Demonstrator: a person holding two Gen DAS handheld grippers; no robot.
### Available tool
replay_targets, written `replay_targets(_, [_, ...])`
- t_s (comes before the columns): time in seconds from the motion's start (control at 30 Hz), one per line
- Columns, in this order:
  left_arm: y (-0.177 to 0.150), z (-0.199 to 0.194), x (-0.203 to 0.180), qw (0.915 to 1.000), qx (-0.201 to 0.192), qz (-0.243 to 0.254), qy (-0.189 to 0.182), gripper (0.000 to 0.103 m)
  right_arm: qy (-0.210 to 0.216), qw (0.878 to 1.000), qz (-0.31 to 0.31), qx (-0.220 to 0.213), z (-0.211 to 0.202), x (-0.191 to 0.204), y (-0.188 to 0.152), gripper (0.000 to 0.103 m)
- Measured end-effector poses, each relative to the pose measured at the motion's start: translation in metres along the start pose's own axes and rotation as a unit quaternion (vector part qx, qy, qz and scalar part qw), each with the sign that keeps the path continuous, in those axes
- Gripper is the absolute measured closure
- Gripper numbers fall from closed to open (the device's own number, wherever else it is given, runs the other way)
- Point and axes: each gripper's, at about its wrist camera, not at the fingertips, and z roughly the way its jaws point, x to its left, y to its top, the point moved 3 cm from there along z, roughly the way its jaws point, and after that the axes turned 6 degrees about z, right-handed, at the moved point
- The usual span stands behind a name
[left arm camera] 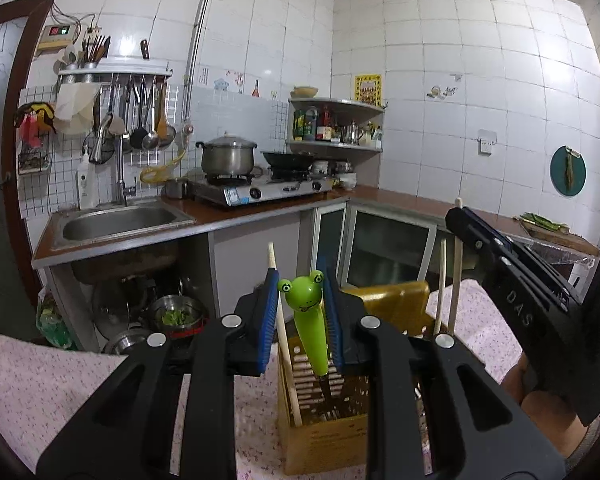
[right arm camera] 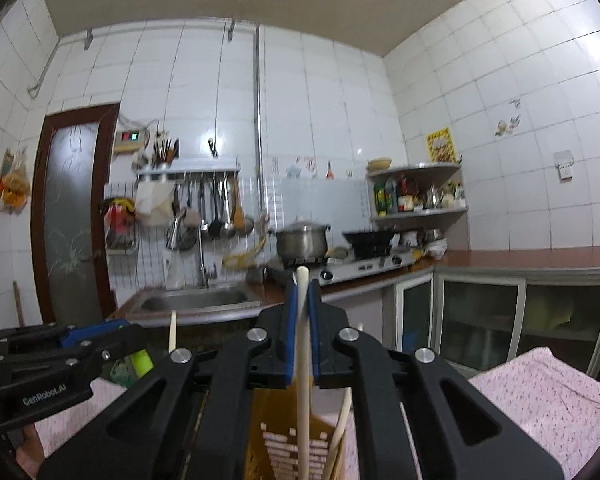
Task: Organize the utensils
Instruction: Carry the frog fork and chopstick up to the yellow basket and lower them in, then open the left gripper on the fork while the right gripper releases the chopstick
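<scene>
A yellow slotted utensil holder (left arm camera: 324, 416) stands on a pink floral cloth. My left gripper (left arm camera: 302, 312) is shut on the green frog-handled utensil (left arm camera: 310, 320), which stands upright with its lower end inside the holder. A wooden chopstick (left arm camera: 284, 344) leans in the holder beside it. My right gripper (right arm camera: 303, 332) is shut on a pale wooden chopstick (right arm camera: 303, 360) that points down into the holder (right arm camera: 284, 448). The right gripper also shows in the left wrist view (left arm camera: 456, 216), holding that stick (left arm camera: 456, 280). The left gripper shows at the left of the right wrist view (right arm camera: 112, 344).
The pink floral cloth (left arm camera: 40, 392) covers the table. Behind are a steel sink (left arm camera: 116, 220), a gas stove (left arm camera: 260, 188) with a pot (left arm camera: 228, 156) and a wok, a corner shelf (left arm camera: 336, 124), and hanging ladles (left arm camera: 140, 120). A person's knee (left arm camera: 548, 404) is at the right.
</scene>
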Motion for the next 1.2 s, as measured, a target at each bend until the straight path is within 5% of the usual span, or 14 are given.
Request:
replay_targets(0.33, [-0.02, 0.002, 0.005, 0.9989, 0.04, -0.019, 0.015, 0.081, 0.004, 0.996, 0.006, 0.094, 0.005, -0.01, -0.021, 0.096])
replay_targets(0.4, [-0.02, -0.001, 0.007, 0.9985, 0.045, -0.024, 0.019, 0.067, 0.0, 0.994, 0.01, 0.112, 0.003, -0.013, -0.023, 0.094])
replay_targets(0.43, [-0.019, -0.005, 0.009, 0.9984, 0.044, -0.026, 0.025, 0.062, -0.001, 0.993, 0.013, 0.12, 0.001, -0.015, -0.023, 0.084])
replay_targets(0.47, [-0.016, -0.011, 0.01, 0.9983, 0.042, -0.027, 0.029, 0.051, -0.005, 0.992, 0.015, 0.124, -0.003, -0.017, -0.022, 0.061])
replay_targets(0.53, [-0.014, -0.021, 0.01, 0.9981, 0.043, -0.026, 0.036, 0.041, -0.013, 0.992, 0.015, 0.123, -0.012, -0.02, -0.02, 0.044])
replay_targets(0.63, [-0.016, -0.036, 0.011, 0.9964, 0.07, -0.026, 0.041, 0.028, -0.019, 0.99, 0.008, 0.141, -0.026, -0.023, -0.023, 0.044])
replay_targets(0.8, [-0.031, -0.071, 0.013, 0.9923, 0.11, -0.029, 0.049, 0.009, -0.03, 0.982, 0.003, 0.187, -0.057, -0.028, -0.029, 0.028])
replay_targets(1.2, [-0.093, -0.132, 0.013, 0.9725, 0.218, -0.071, 0.037, 0.005, -0.077, 0.954, -0.018, 0.29, -0.141, -0.03, -0.073, 0.015])
